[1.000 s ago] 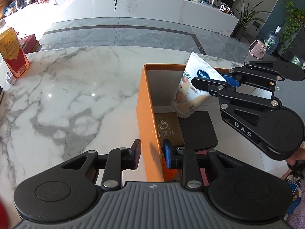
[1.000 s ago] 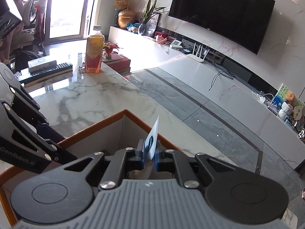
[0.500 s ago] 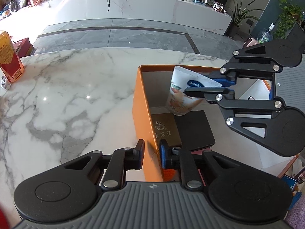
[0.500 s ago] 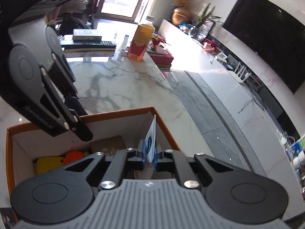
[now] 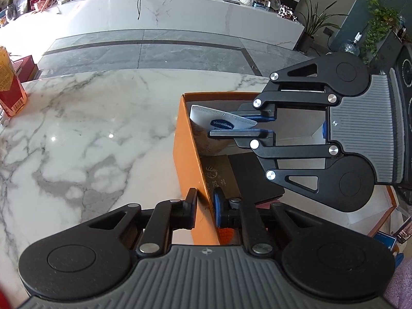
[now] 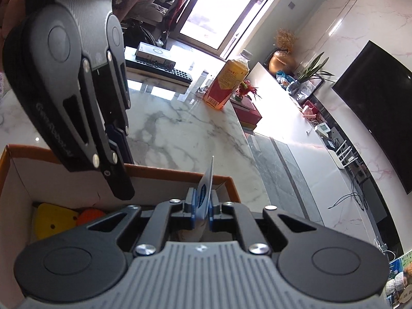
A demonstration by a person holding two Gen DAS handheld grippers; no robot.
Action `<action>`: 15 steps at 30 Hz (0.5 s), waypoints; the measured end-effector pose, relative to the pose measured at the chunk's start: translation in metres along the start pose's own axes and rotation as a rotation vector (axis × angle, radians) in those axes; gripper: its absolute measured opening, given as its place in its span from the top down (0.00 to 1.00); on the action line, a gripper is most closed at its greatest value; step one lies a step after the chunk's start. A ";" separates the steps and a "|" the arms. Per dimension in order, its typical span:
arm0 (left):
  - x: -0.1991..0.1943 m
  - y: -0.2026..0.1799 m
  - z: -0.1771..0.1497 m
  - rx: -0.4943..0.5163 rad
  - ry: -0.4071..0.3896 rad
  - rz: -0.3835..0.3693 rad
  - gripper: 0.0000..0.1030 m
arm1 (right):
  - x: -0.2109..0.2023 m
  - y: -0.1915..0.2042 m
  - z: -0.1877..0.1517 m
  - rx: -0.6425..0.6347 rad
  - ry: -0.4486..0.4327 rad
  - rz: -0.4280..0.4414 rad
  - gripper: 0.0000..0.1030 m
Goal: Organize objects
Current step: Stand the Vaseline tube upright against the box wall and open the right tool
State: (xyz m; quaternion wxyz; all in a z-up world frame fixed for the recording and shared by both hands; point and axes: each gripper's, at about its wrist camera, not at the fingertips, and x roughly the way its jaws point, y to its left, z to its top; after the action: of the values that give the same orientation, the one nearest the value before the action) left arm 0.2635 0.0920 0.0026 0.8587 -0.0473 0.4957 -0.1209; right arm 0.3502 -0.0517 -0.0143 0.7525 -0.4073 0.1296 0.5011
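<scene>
An orange cardboard box (image 5: pixel 185 154) stands open on the marble table. My left gripper (image 5: pixel 204 198) straddles its near left wall, and the pads are shut on that wall. Over the box, my right gripper (image 5: pixel 231 126) is shut on the flat end of a white Vaseline tube (image 5: pixel 221 122). The tube lies tilted, its crimped end near the left wall and its cap end hidden low inside. In the right wrist view the tube (image 6: pixel 206 188) sticks up between the right gripper's (image 6: pixel 202 203) blue pads, and the left gripper (image 6: pixel 123 188) reaches in from the upper left.
Inside the box lie a brown carton (image 5: pixel 219 177), a black flat case (image 5: pixel 252 177), a yellow piece (image 6: pixel 54 219) and an orange piece (image 6: pixel 88 215). A drink bottle (image 6: pixel 228 82) and a red box (image 6: pixel 247 110) stand at the table's far end, near a remote (image 6: pixel 164 69).
My right gripper has rolled, tipping the tube from upright to nearly level and lower in the box. The left jaws have narrowed onto the box wall.
</scene>
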 end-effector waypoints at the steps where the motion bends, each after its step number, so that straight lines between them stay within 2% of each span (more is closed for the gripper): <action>1: 0.000 0.000 0.000 0.003 0.001 0.003 0.84 | 0.001 0.001 -0.003 -0.003 0.000 0.002 0.91; 3: 0.000 -0.001 0.000 0.008 0.002 0.008 0.84 | 0.004 0.003 -0.008 0.000 -0.004 0.005 0.91; 7: 0.000 -0.001 0.001 0.000 0.005 0.005 0.84 | 0.010 -0.002 -0.012 0.083 0.005 -0.011 0.88; 8: 0.000 -0.001 0.001 -0.001 0.005 0.006 0.84 | 0.010 -0.003 -0.013 0.101 0.004 -0.027 0.84; 10: 0.001 -0.002 0.001 0.002 0.006 0.010 0.84 | 0.009 -0.006 -0.012 0.137 0.010 -0.046 0.61; 12: 0.001 -0.002 0.001 0.004 0.006 0.013 0.84 | 0.008 -0.009 -0.011 0.178 0.037 -0.037 0.54; 15: 0.000 -0.002 0.000 -0.003 0.006 0.012 0.85 | 0.010 -0.014 -0.013 0.250 0.123 -0.012 0.53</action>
State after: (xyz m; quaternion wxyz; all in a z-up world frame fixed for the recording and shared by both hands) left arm 0.2637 0.0903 0.0028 0.8580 -0.0452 0.4985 -0.1151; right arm 0.3698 -0.0575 -0.0217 0.7911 -0.3410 0.2344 0.4506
